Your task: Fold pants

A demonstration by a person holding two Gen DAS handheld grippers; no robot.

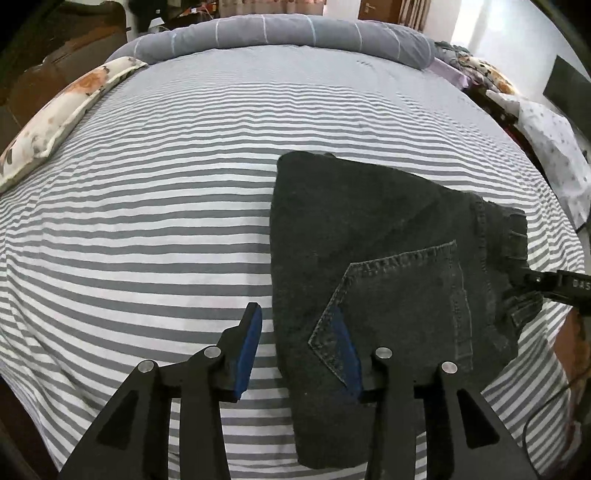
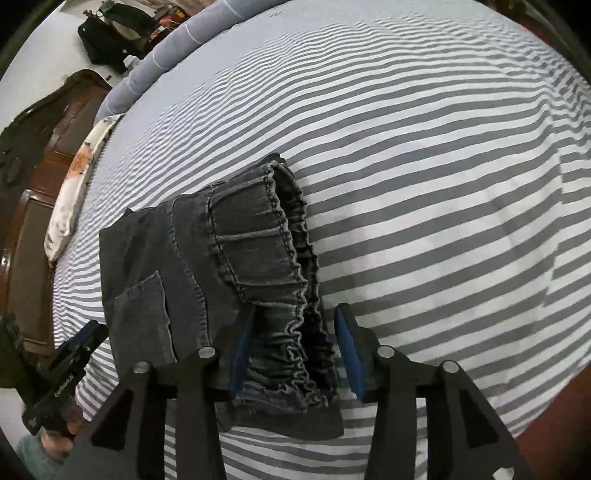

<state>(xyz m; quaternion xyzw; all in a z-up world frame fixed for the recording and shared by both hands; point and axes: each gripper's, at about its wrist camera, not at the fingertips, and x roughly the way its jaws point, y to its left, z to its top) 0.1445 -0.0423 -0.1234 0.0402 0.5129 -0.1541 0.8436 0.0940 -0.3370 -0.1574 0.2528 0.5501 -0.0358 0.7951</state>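
A striped bed [image 1: 147, 221] is filling the room, carrying one bolster [image 1: 280, 35], one floral pillow [image 1: 62, 107] and one folded pants [image 1: 388, 280]. Left gripper [image 1: 301, 350] is hovering released; right gripper [image 2: 295, 354], jaws spread, is straddling the waistband.

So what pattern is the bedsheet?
Grey and white stripes on the bedsheet, clearest in the left wrist view.
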